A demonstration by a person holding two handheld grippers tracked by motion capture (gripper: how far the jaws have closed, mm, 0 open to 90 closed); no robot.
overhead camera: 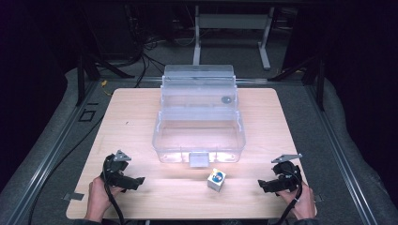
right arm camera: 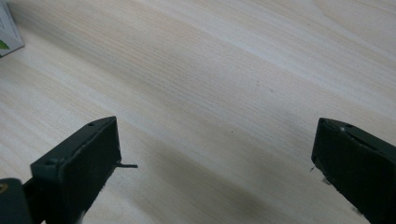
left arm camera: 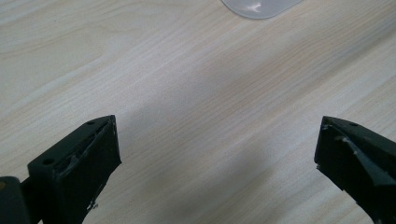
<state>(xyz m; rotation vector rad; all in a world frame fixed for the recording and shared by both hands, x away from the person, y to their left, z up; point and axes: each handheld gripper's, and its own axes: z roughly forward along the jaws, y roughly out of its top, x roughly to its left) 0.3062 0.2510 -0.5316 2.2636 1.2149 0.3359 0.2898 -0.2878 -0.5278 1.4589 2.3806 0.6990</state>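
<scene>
Wooden table [overhead camera: 141, 122] bears both hands low, left gripper [overhead camera: 138, 180] and right gripper [overhead camera: 261, 184] spread, empty

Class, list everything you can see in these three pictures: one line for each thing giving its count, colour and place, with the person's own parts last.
Clear plastic storage box with its hinged lid standing open: one, transparent, middle of the table, latch tab facing the person.
Small white cube with a blue and yellow print: one, on the table just in front of the box, right of its latch.
Light wooden table: one, pale wood grain, under everything.
Grey floor mat: one, grey, around the table.
White metal frame: one, on the floor behind the table.
Left gripper: one, black, jaws open, near left corner of the table.
Right gripper: one, black, jaws open, near right corner.
Hands: two, holding the grippers at the near edge.
</scene>
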